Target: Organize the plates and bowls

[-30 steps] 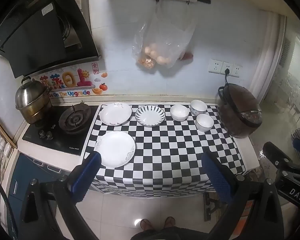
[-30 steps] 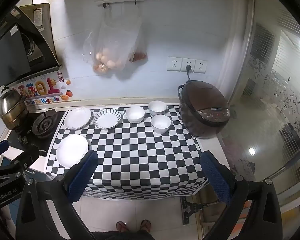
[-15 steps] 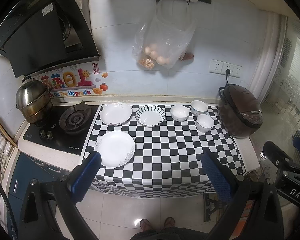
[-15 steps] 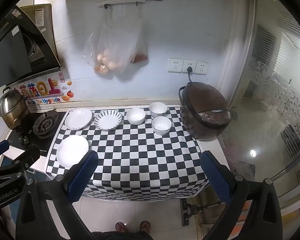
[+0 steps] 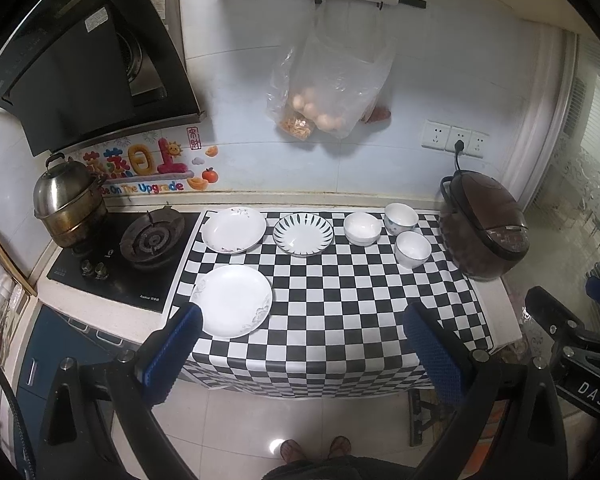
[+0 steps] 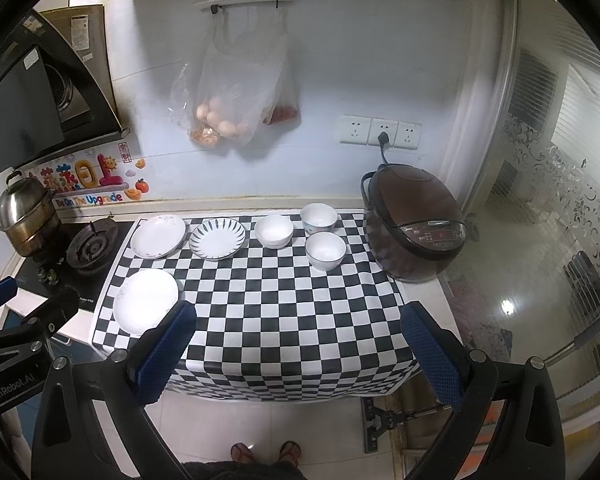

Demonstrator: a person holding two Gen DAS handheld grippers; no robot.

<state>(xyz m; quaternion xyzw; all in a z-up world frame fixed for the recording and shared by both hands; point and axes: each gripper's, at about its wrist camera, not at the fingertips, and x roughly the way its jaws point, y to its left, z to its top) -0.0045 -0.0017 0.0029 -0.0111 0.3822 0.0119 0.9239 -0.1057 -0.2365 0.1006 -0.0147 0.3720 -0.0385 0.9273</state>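
Nothing's started: both the left gripper (image 5: 300, 344) and right gripper (image 6: 298, 340) hang spread wide, empty, well back from the counter (3 plates (image 5: 236, 301) left, 3 bowls (image 5: 413, 249) right); I'd expect stacking the plates next.

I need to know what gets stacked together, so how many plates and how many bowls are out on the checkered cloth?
Plates: 3 (front white plate, back white plate, striped plate)
Bowls: 3 (plain white bowl, patterned bowl, front bowl)
Total: 6
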